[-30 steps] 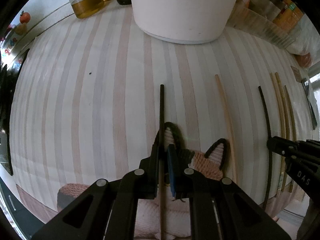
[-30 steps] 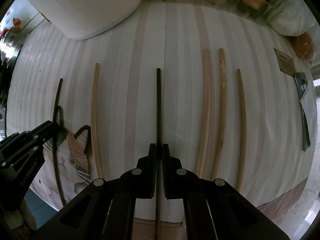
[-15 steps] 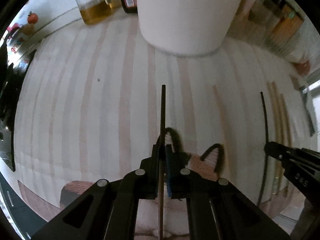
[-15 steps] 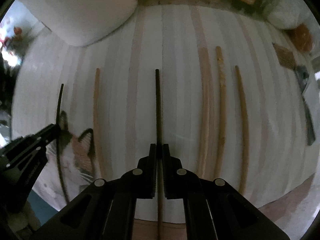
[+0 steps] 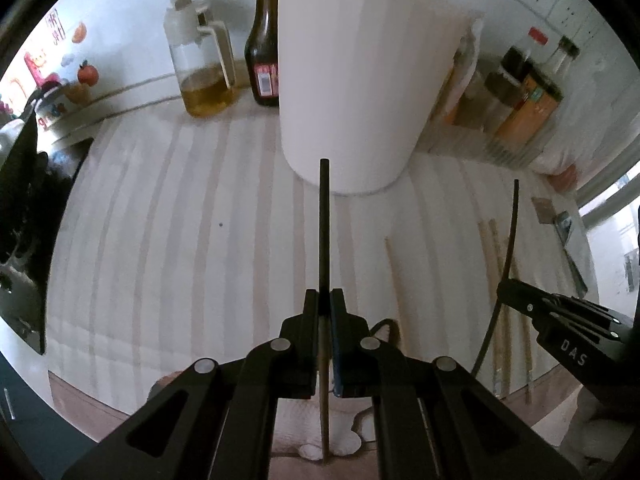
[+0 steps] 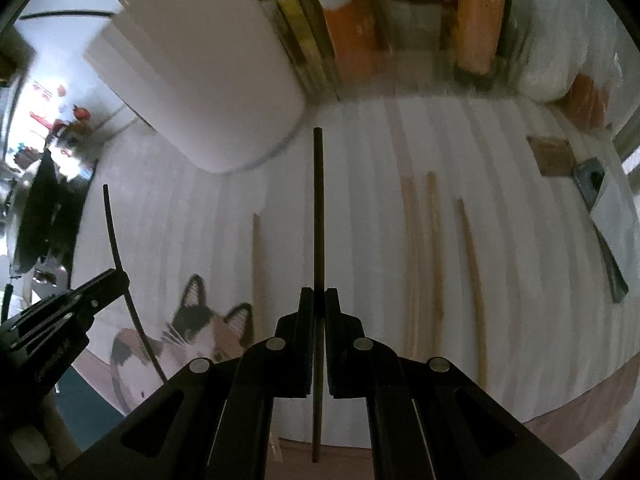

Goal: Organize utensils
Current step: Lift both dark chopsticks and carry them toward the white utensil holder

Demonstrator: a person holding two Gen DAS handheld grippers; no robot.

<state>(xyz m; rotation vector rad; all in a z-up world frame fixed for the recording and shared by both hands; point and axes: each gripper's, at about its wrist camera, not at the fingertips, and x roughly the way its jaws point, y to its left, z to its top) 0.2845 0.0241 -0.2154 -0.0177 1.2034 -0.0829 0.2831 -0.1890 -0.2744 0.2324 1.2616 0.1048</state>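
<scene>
My left gripper [image 5: 325,300] is shut on a dark chopstick [image 5: 324,220], held above the striped mat and pointing at the tall white holder [image 5: 360,80]. My right gripper [image 6: 319,300] is shut on a second dark chopstick [image 6: 318,208], lifted and pointing toward the same white holder [image 6: 208,80]. Each gripper shows in the other's view, the right gripper [image 5: 560,328] at the right edge and the left gripper [image 6: 64,320] at the left edge. Several light wooden chopsticks [image 6: 436,256] lie on the mat. One more wooden chopstick [image 5: 396,276] lies between the grippers.
An oil jug [image 5: 204,76] and a dark sauce bottle [image 5: 264,40] stand behind the holder at left. Spice bottles and boxes [image 5: 524,104] line the back right. A cat-face cloth [image 6: 188,332] lies at the mat's near edge. A cleaver [image 6: 608,220] lies at far right.
Both grippers have lifted their dark chopsticks off the mat and tilted up, so the white holder and the back wall now come into view.
</scene>
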